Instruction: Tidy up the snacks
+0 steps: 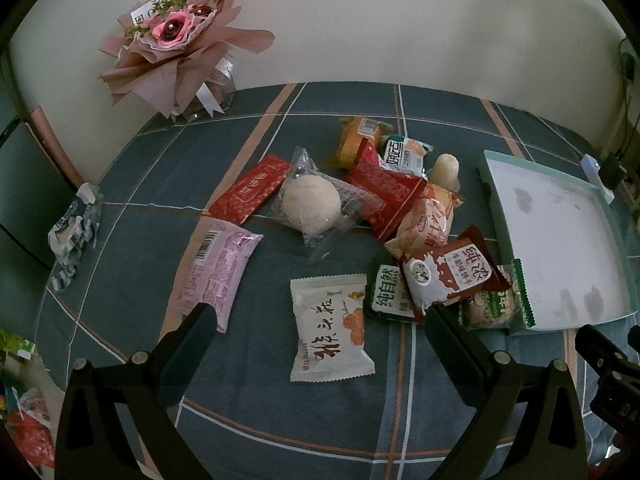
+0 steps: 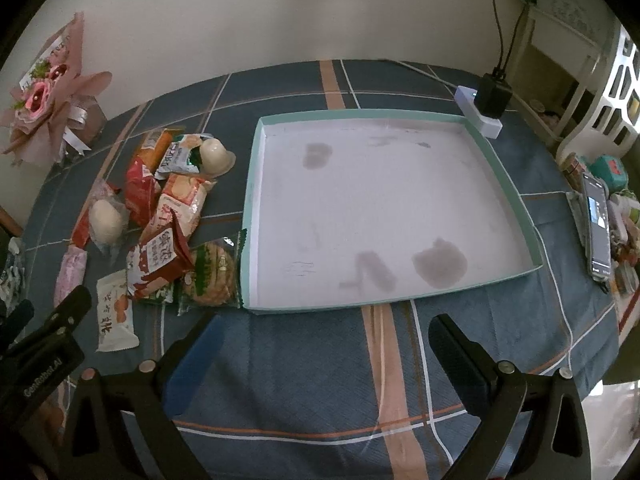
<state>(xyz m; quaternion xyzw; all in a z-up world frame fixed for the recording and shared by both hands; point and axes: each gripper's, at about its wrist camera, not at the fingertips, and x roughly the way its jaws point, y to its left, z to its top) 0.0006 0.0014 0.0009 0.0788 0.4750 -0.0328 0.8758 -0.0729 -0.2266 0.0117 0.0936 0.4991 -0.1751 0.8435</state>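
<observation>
Several wrapped snacks lie in a loose pile on the plaid tablecloth: a white packet with orange print (image 1: 330, 328), a pink packet (image 1: 218, 272), a clear-wrapped round bun (image 1: 312, 202), a red flat packet (image 1: 250, 190) and a brown-and-white biscuit packet (image 1: 448, 276). A shallow teal-rimmed tray (image 2: 250, 216) with a white floor stands right of the pile and holds nothing. My left gripper (image 1: 320, 320) is open, hovering over the white packet. My right gripper (image 2: 324, 332) is open and empty, just in front of the tray's near rim. The pile also shows in the right wrist view (image 2: 168, 216).
A pink paper bouquet (image 1: 176, 40) stands at the back left. A crumpled patterned wrapper (image 1: 74, 236) lies at the left edge. A white power strip with a black charger (image 2: 486, 108) sits behind the tray. A phone (image 2: 598, 226) and clutter lie at the right edge.
</observation>
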